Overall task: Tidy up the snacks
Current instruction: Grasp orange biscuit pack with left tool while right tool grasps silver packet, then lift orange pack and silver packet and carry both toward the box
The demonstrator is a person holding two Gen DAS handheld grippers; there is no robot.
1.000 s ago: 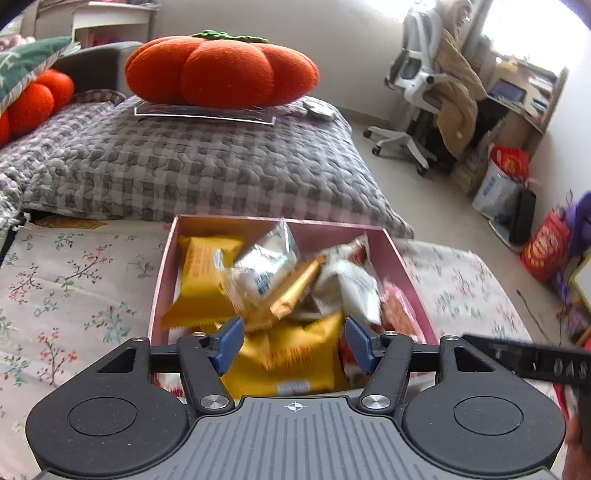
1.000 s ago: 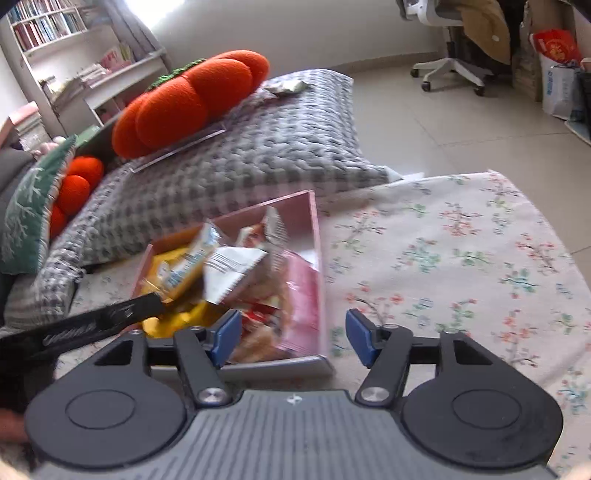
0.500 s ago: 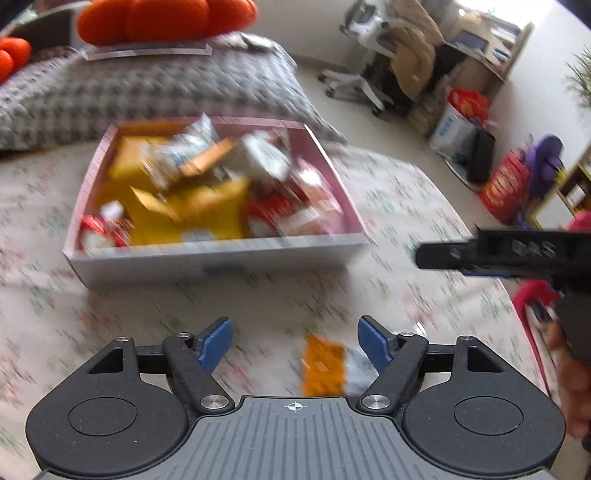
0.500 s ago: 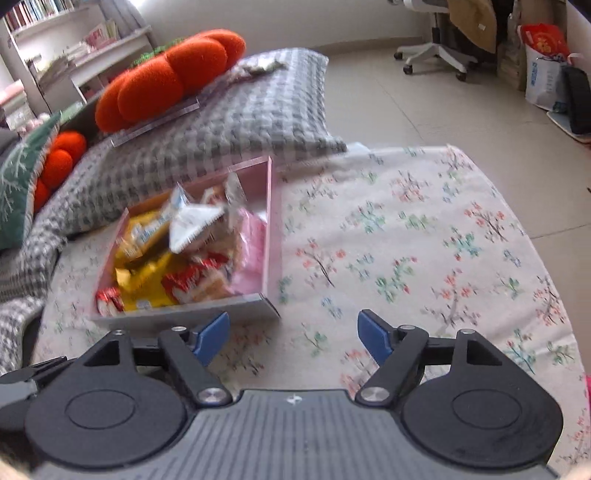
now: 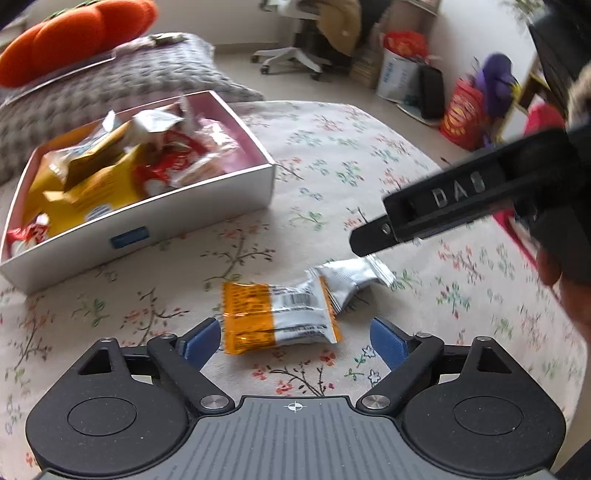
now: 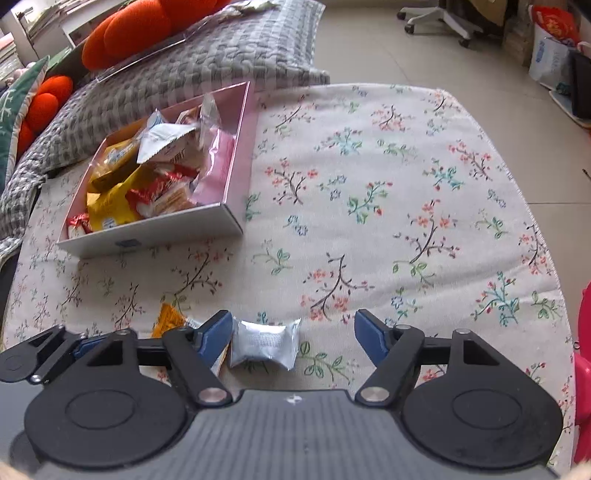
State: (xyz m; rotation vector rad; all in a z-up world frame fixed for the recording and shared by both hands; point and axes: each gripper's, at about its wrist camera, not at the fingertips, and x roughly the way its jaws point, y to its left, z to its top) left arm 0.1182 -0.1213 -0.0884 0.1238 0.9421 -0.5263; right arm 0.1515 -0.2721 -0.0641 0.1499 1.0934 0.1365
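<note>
At about ten o'clock in both views sits the shallow pink-lined cardboard box (image 5: 207, 201), heaped with yellow, red and white snack wrappers and resting on the floral-print cloth (image 6: 388, 206). Behind it, at eleven o'clock, lies a grey checked cushion (image 6: 207, 62) carrying an orange pumpkin-shaped plush (image 6: 147, 26).

In the left wrist view, the left gripper (image 5: 293, 338) hangs with its blue-tipped jaws spread wide, holding nothing. Between them, at twelve o'clock, lies an orange-and-silver foil snack packet (image 5: 277, 315) flat on the cloth, and touching its far right end is a small silver foil snack pouch (image 5: 349, 278). This view alone shows the orange packet whole.

The right wrist view shows only an orange corner of it at nine o'clock, but puts the silver pouch between the parted jaws of the right gripper (image 6: 293, 332), beside the left finger; contact cannot be judged.

At two o'clock in the left view, the right gripper's black arm crosses above the cloth.
</note>
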